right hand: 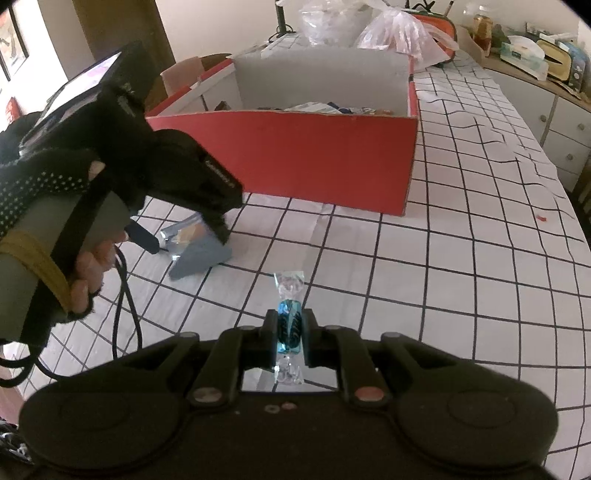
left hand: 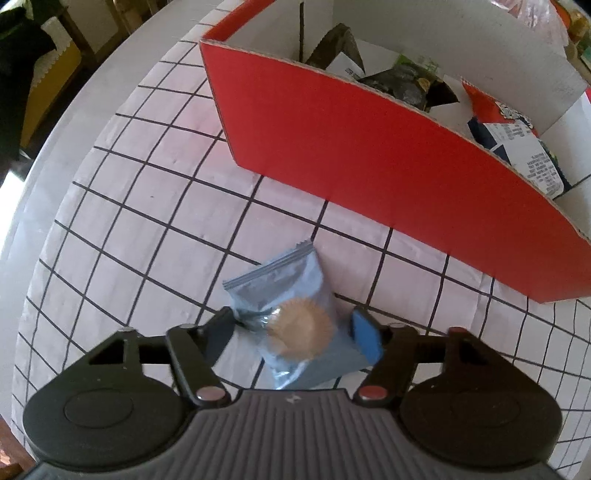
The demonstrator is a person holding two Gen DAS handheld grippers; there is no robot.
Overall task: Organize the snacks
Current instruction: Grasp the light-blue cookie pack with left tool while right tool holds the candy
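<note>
A blue-grey packet [left hand: 291,280] with a round tan cake printed on it lies on the checked tablecloth [left hand: 155,206], just in front of the red cardboard box [left hand: 369,147]. My left gripper [left hand: 293,328] points steeply down, and both pads press the packet's sides. From the right wrist view, the same packet [right hand: 201,258] sits crumpled under the left gripper [right hand: 188,240], which a gloved hand [right hand: 85,266] holds. My right gripper [right hand: 290,328] is shut on a blue candy [right hand: 289,321] in a clear twist wrapper, held above the cloth. The red box [right hand: 295,155] stands beyond it.
Several snack packets [left hand: 509,136] lie inside the box. Clear plastic bags [right hand: 399,33] crowd the table behind it. A sideboard [right hand: 546,110] runs along the right. The left gripper's cable [right hand: 125,295] trails over the cloth. The table's rounded edge [left hand: 74,110] curves at far left.
</note>
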